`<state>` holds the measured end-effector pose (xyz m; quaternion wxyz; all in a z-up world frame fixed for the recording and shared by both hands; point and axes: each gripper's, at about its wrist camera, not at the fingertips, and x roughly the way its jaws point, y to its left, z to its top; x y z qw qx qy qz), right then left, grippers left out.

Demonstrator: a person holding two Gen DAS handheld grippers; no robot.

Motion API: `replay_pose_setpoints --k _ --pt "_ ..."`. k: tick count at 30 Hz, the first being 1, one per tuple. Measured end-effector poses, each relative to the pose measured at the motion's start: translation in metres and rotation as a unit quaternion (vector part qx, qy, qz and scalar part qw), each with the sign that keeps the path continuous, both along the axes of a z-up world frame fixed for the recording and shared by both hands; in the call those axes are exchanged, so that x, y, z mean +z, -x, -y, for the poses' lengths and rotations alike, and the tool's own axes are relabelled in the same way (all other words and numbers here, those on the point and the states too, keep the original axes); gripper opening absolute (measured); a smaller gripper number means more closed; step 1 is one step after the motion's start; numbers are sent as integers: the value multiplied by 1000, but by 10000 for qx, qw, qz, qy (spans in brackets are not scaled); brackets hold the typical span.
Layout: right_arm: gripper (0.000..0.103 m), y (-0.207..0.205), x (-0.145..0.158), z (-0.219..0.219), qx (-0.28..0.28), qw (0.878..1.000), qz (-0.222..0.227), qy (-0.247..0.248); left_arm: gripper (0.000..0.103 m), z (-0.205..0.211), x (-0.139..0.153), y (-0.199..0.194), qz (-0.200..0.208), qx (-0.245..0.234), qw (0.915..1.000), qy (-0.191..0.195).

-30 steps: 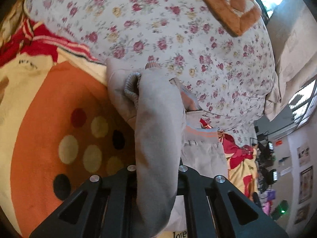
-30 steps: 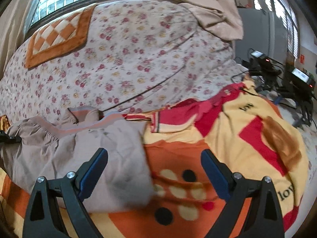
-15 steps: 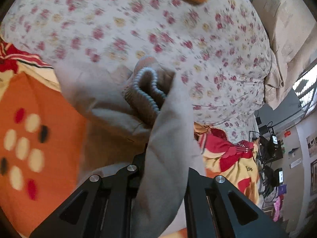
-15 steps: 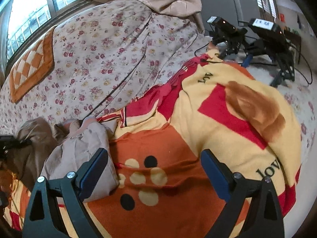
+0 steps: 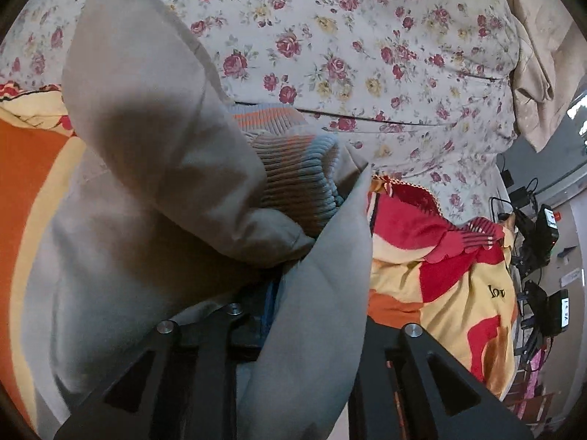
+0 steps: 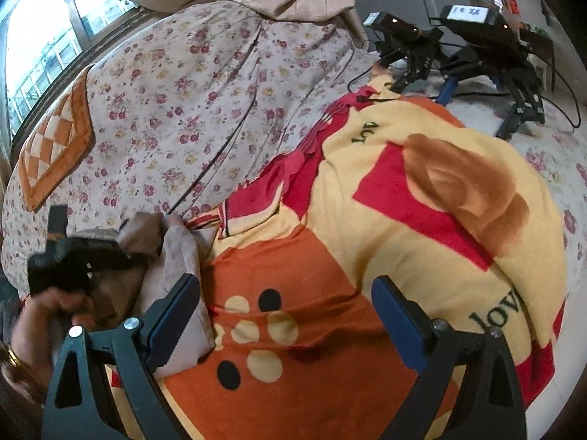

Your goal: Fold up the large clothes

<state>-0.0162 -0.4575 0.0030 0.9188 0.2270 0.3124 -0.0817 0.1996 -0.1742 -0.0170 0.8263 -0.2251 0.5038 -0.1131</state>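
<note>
Fabric of the grey-beige garment (image 5: 154,168) looks soft, thick and limp, a sweatshirt-like weight that sags and bunches under its own load, so it is best taken at an edge or a seam instead of mid-panel; the ribbed striped cuff (image 5: 293,179) is a firmer spot, though it may stretch. Taking the orange blanket (image 6: 315,271) on the bed as the landmark, the garment is heaped at the blanket's left edge, where blanket meets the flowered bedsheet (image 6: 190,110). In the left wrist view the left gripper (image 5: 279,315) is clamped on a fold of the garment, the cloth rising from between its nearly closed fingers and draping over both sides, and its jaws are just beginning to ease apart. Seen from the right wrist view, a hand (image 6: 44,315) carries that gripper low at the blanket's left edge. Further right, the right gripper (image 6: 286,315) hovers over the blanket's spotted orange patch with its blue pads spread wide and nothing between them; its left pad (image 6: 172,315) is just beside, perhaps brushing, the garment's near edge.
</note>
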Motion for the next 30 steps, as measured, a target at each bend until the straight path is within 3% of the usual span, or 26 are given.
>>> replay_pose_setpoints --k 2,4,6,9,12,15,19,23,25,27,30 --pt "97 -2 0 -1 -16 10000 -34 42 11 -2 5 0 -12 -42 9998 195" --pt "97 -5 0 -3 -44 9999 -57 89 23 -11 15 -1 -30 -128 9969 770" --pt "97 -6 1 -8 -43 9999 -45 151 24 -18 32 0 26 -213 9917 1264" --pt "97 -8 4 -18 -43 9993 -31 365 24 -30 61 7 278 -470 9854 1614" --pt "97 -5 9 -26 -3 9986 90 525 24 -54 82 19 603 -520 9865 1431" --pt "94 2 19 -40 107 9964 318 777 24 -88 80 32 726 -324 9906 1110" --pt "83 9 42 -66 430 9886 990 1047 24 -114 44 55 658 -412 9963 369" --pt "74 -1 63 -100 979 9768 1551 1107 24 -108 10 89 627 -914 9934 292" --pt "60 -19 71 -119 1388 9730 1521 1045 24 -92 4 110 872 -1239 9884 50" --pt "59 -35 72 -133 1744 9703 1471 805 24 -83 -2 122 990 -1430 9847 -96" --pt "48 -76 59 -161 2543 9599 1056 522 24 -85 -12 125 1037 -1495 9833 61"
